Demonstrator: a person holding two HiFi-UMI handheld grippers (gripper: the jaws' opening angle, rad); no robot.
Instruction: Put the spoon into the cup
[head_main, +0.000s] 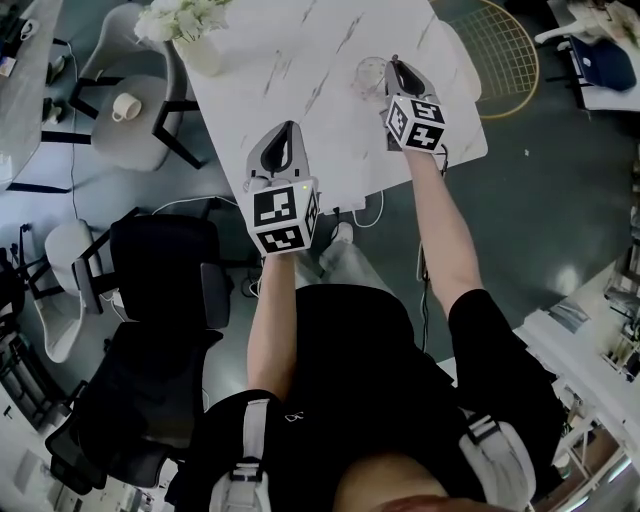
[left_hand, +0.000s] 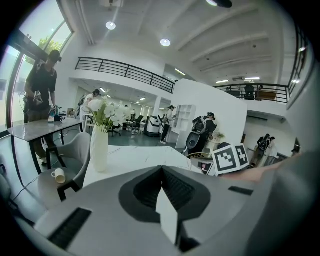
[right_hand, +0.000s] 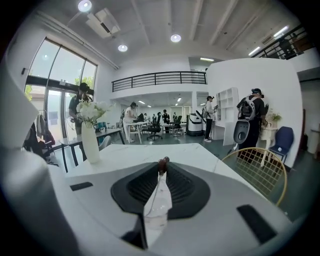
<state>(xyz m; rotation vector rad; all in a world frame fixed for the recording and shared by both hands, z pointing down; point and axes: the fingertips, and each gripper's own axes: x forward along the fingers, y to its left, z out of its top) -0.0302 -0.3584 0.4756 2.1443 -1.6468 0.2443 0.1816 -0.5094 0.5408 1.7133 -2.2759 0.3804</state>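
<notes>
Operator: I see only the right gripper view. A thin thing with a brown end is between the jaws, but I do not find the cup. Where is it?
Observer: In the head view, the clear cup stands on the white table, just left of the tip of the right hand-held gripper, which holds that spoon.
Operator: Does the left hand-held gripper hold anything?
Observer: No. The left hand-held gripper has its jaws together with nothing between them. It is near the table's front edge.
</notes>
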